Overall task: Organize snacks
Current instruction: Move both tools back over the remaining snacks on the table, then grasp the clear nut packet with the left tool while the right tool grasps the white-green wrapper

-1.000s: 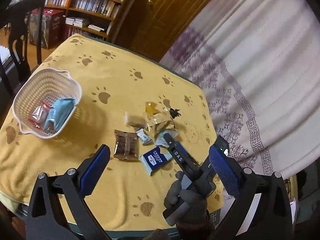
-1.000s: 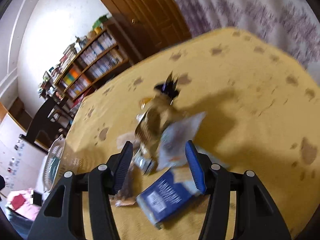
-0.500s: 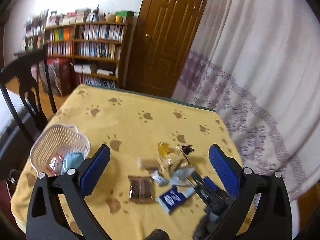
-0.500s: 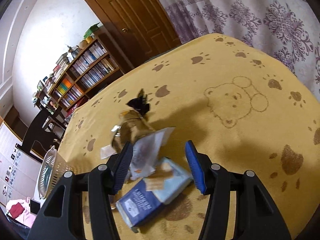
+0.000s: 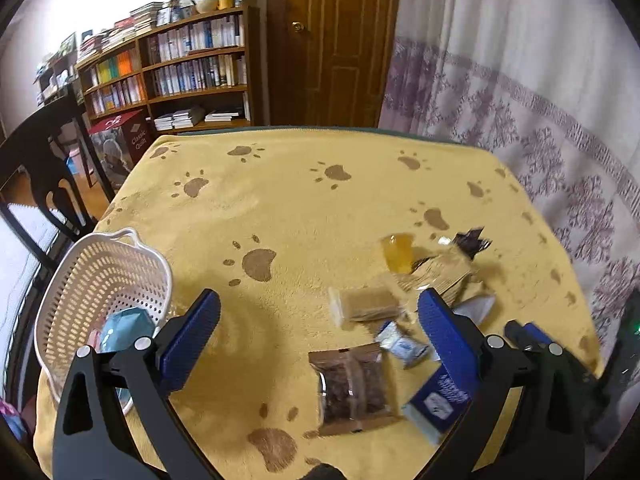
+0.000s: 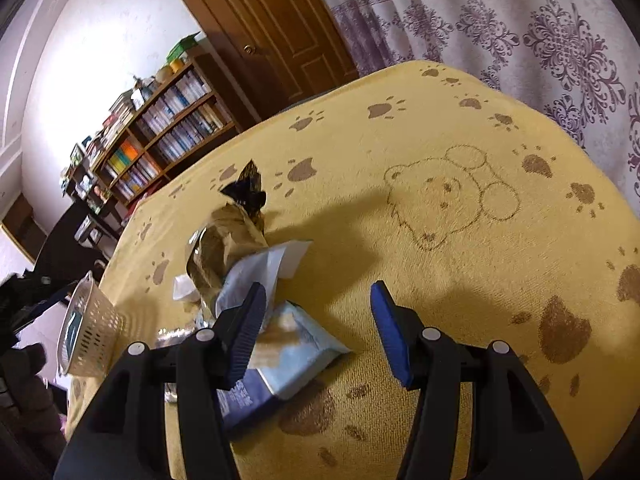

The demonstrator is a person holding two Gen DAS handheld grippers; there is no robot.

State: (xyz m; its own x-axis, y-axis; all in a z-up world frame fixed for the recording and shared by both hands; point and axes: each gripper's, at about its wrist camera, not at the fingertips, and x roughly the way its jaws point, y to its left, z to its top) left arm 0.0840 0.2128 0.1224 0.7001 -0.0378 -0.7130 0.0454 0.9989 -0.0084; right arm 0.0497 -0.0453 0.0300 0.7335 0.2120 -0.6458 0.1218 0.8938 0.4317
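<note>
Step in hand: by my reading, picking the next snack from the pile to carry to the basket.
Right claw: the right gripper [image 6: 316, 328] is released, jaws spread wide, nothing between them; the light-blue and navy foil snack packet [image 6: 288, 360] lies against its left finger, not between the pair.
Doing it well: shift the claw leftward so the packet sits between the pads, come down flat, then clench on the packet's body rather than its thin edge; the crinkled gold-brown wrapper [image 6: 224, 248] just ahead of that finger could be caught too.
Left claw: the left gripper [image 5: 320, 332] is also released and empty; the clear packet of dark brown pieces [image 5: 352, 388] lies just below its open span.
Basket: the white perforated plastic basket [image 5: 100, 280] sits left of the left claw, a pale-blue pack [image 5: 124, 328] already inside.
Surface: a yellow fleece cloth with brown paw prints [image 5: 300, 208], soft, so packets may sink slightly.
Room: wooden bookshelf [image 5: 188, 68], brown door [image 5: 332, 40], patterned curtain [image 5: 520, 92] beyond the table.
</note>
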